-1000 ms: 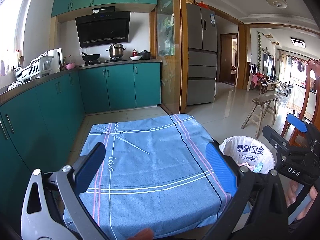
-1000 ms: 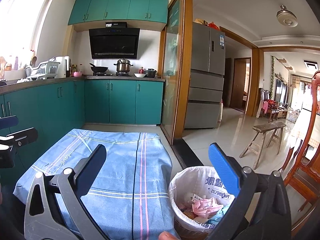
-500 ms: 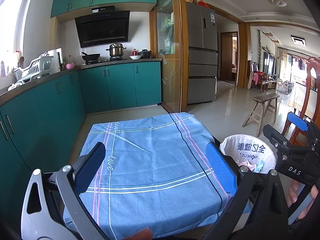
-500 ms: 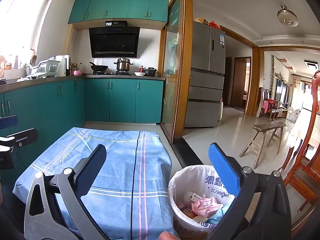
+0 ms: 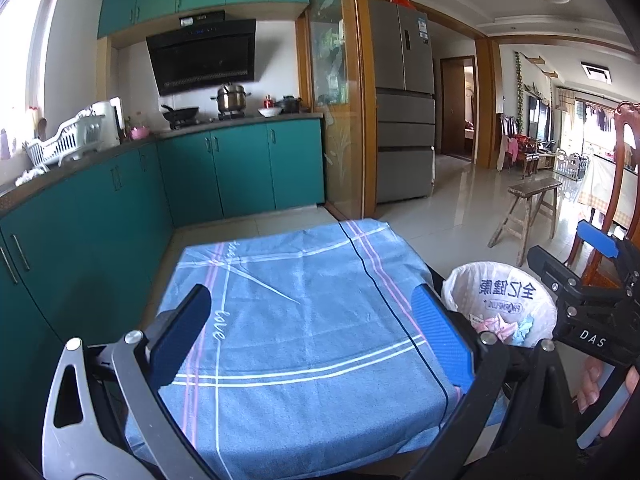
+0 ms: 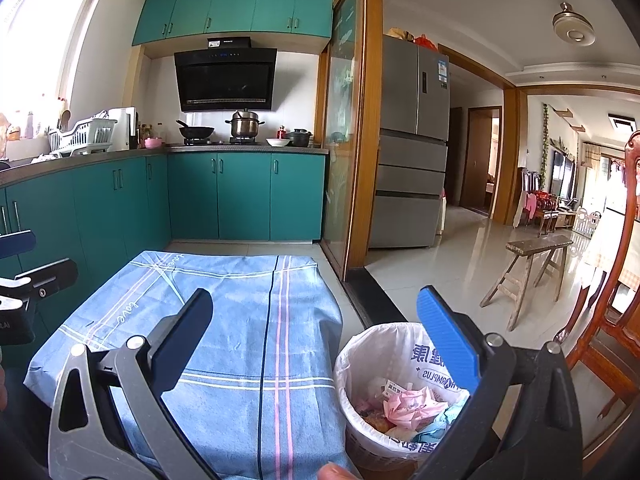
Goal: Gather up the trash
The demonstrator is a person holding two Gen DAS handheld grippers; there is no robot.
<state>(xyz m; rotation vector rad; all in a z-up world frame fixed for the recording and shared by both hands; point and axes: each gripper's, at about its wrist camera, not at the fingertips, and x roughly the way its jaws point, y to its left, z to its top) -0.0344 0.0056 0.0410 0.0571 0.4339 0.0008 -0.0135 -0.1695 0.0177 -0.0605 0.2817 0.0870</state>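
Now both grippers (image 5: 308, 336) (image 6: 320, 340) agape, empty

Both tongs, left (image 5: 308, 336) and right (image 6: 320, 340), apparently gape wide, level, empty.

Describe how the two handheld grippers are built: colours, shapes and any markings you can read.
Both match. The left gripper and right gripper each have two flat, ribbed blue finger pads on black fingers, joined by grey metal triangular linkage arms with silver pivot bolts. The right gripper's black body reads "DAS" in white.

A blue striped cloth (image 5: 304, 332) covers the whole table (image 5: 434, 276).
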